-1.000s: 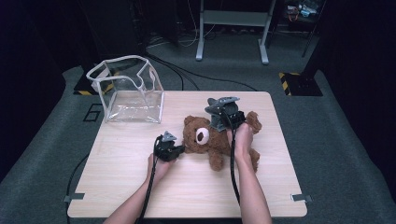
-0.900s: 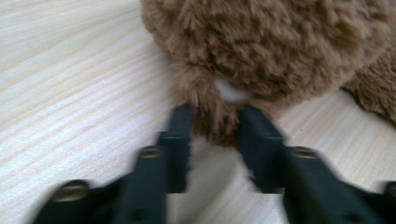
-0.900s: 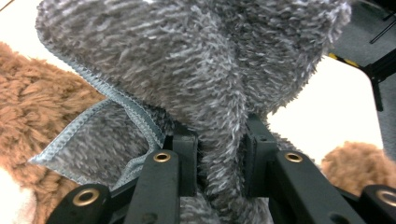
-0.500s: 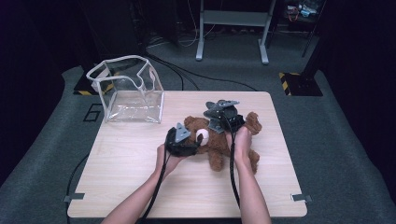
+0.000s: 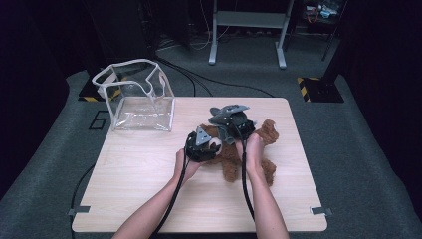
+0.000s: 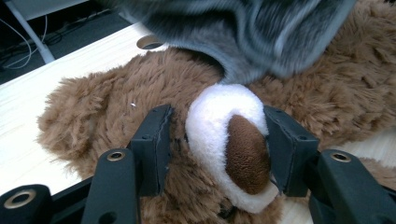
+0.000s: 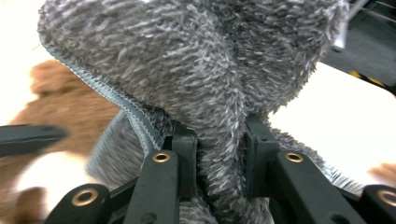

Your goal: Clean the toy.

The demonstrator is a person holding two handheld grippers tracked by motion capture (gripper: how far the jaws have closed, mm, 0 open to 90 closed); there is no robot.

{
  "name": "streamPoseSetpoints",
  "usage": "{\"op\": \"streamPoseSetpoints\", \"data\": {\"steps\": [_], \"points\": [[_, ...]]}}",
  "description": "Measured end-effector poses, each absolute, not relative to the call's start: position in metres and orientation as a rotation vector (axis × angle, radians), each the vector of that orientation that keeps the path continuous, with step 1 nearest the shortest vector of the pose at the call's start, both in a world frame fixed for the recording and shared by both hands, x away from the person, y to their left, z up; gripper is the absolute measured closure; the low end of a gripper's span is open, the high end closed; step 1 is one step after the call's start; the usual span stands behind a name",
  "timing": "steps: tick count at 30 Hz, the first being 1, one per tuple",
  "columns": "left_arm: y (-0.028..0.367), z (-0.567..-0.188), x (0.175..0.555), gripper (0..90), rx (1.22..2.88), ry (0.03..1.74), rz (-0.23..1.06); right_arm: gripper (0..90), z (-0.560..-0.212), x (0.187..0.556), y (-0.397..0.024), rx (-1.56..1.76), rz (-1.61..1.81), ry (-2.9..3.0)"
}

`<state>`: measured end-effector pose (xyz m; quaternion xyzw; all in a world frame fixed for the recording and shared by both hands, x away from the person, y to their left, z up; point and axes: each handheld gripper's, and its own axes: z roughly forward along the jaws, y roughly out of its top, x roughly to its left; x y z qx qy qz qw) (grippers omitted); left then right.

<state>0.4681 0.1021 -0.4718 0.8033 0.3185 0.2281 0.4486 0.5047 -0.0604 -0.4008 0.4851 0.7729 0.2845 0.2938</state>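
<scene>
High view overhead facing forward, tongs views close, sharing teddy bear (image 5: 234,149)

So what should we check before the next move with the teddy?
1. Right gripper pinches the grey fuzzy cloth: ok, jaws clamp a fold.
2. Left gripper straddles the teddy bear's white muzzle: ok; its jaws have just been closing.
3. Left pads press the muzzle: cannot tell, one side looks snug, the other shows fur between.
4. Teddy bear lies on the table: ok.
5. Clear bag stands open at the table's far left: ok.
6. Cloth free of the bear: cannot tell.
</scene>
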Motion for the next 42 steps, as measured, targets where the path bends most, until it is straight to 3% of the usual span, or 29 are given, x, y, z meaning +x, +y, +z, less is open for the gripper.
{"op": "streamPoseSetpoints", "data": {"steps": [3,9,17,24,30,37,42], "points": [[0.103,-0.473,0.466,46.9,1.996,0.785,0.566,70.9,-0.414,0.511,-0.044,1.258,0.66,2.161],[0.103,-0.474,0.465,47.3,2.003,0.782,0.56,71.6,-0.42,0.521,-0.049,1.264,0.596,2.156],[0.106,-0.474,0.465,47.1,2.002,0.783,0.524,71.9,-0.406,0.537,-0.087,1.377,0.49,2.055],[0.106,-0.475,0.466,46.9,1.984,0.792,0.516,71.6,-0.384,0.523,-0.116,1.407,0.663,1.95],[0.106,-0.475,0.466,46.8,1.978,0.797,0.521,71.4,-0.377,0.509,-0.091,1.339,0.794,2.054],[0.106,-0.475,0.465,46.7,1.989,0.797,0.519,71.0,-0.403,0.513,-0.041,1.263,0.695,2.311],[0.107,-0.475,0.465,46.7,1.981,0.8,0.518,71.6,-0.411,0.524,-0.048,1.298,0.619,2.239]]}}
